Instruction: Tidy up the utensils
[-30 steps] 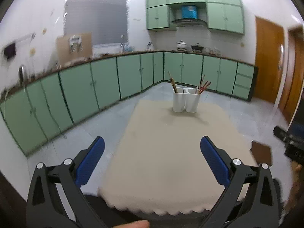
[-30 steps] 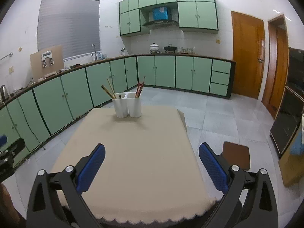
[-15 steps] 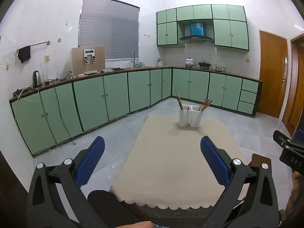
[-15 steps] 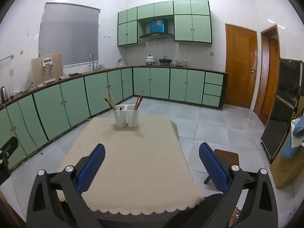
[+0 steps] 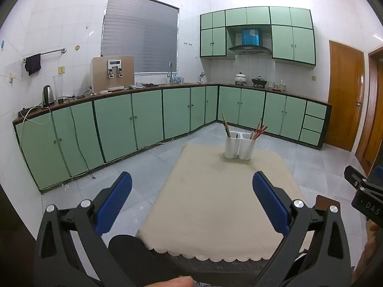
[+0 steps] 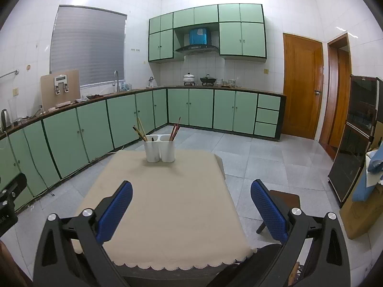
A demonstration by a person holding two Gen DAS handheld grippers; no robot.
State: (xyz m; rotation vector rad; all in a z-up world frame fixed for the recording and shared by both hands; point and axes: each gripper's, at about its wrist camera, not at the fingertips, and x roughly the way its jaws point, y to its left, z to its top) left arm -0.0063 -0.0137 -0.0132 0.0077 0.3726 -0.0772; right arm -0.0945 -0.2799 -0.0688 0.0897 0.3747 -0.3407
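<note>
A white two-cup holder point(image 5: 239, 146) stands upright near the far end of the desk point(image 5: 215, 203), which wears a beige cloth with a scalloped front edge. The two cups touch side by side across the desk's width. In the right wrist view the holder point(image 6: 160, 148) sits left of the desk's midline.

The left cup carries brown chopsticks point(image 5: 225, 125); their long axis runs steeply up and leans left, tips pointing up and away from the other cup. In the right wrist view these chopsticks point(image 6: 140, 130) fan slightly, one lying lower than the other. The right cup carries reddish chopsticks point(image 5: 259, 129) whose long axis tilts up and to the right. A short dark item shows at the rim of the left cup; what it is cannot be told.

The left tool point(image 5: 191, 203) hangs above the near end of the desk, its blue pads spread wide with nothing between them. The right tool point(image 6: 191, 203) is likewise spread wide and empty, over the near half of the desk. Both are well apart from the holder.

Green cabinets point(image 6: 95, 129) line the walls behind.
</note>
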